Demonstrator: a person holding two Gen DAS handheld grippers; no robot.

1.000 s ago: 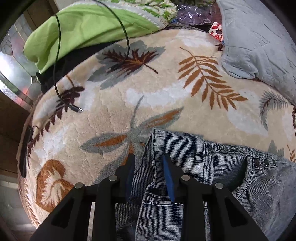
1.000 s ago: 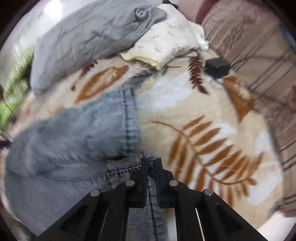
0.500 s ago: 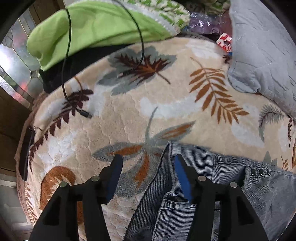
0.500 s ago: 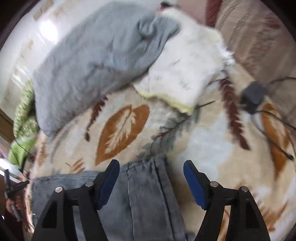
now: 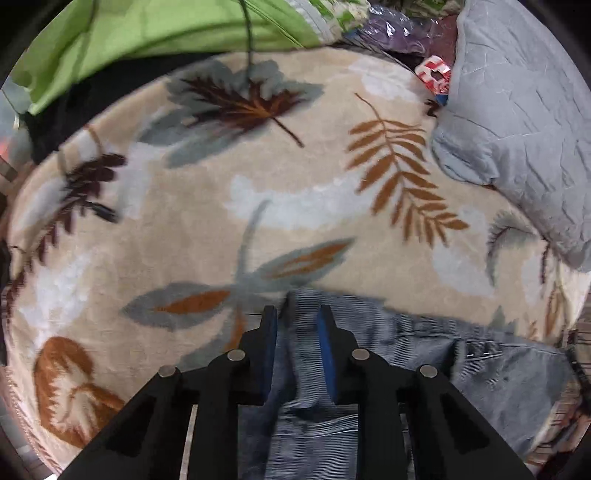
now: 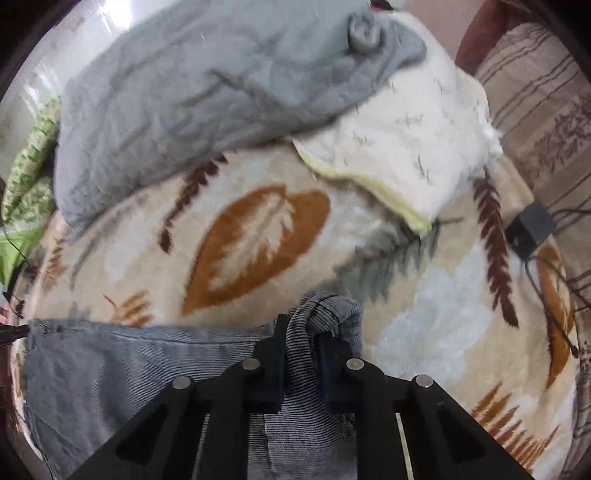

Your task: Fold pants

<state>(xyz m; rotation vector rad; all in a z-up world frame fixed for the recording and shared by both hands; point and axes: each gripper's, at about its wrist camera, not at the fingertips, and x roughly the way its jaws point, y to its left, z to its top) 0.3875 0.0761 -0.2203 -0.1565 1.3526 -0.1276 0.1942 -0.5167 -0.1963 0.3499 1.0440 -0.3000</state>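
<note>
The left gripper (image 5: 297, 317) points steeply down with its jaws closing; a ridge of the pants (image 5: 424, 354) stands up between the blue pads (image 5: 325, 343), the waistband corner reaching just past the fingertips toward 12 o'clock. Whether the pads already press the cloth I cannot tell. From that corner the denim runs off toward 3 o'clock, flat on the leaf-print blanket (image 5: 207, 221), with the pocket seam at 6 o'clock under the fingers. Further out, a grey quilt (image 5: 517, 110) lies at 2 o'clock and a green cloth (image 5: 147, 29) at 11 o'clock.

The right gripper (image 6: 301, 334) is also closing, and here a bunched fold of the pants (image 6: 110, 369) is clamped between the jaws, bulging over the fingertips at 12 o'clock. The rest of the garment spreads toward 9 o'clock on the blanket. Beyond, a cream pillow (image 6: 406, 140) sits at 1 o'clock, partly under the grey quilt, and a small dark box (image 6: 532, 225) lies at 2 o'clock.
</note>
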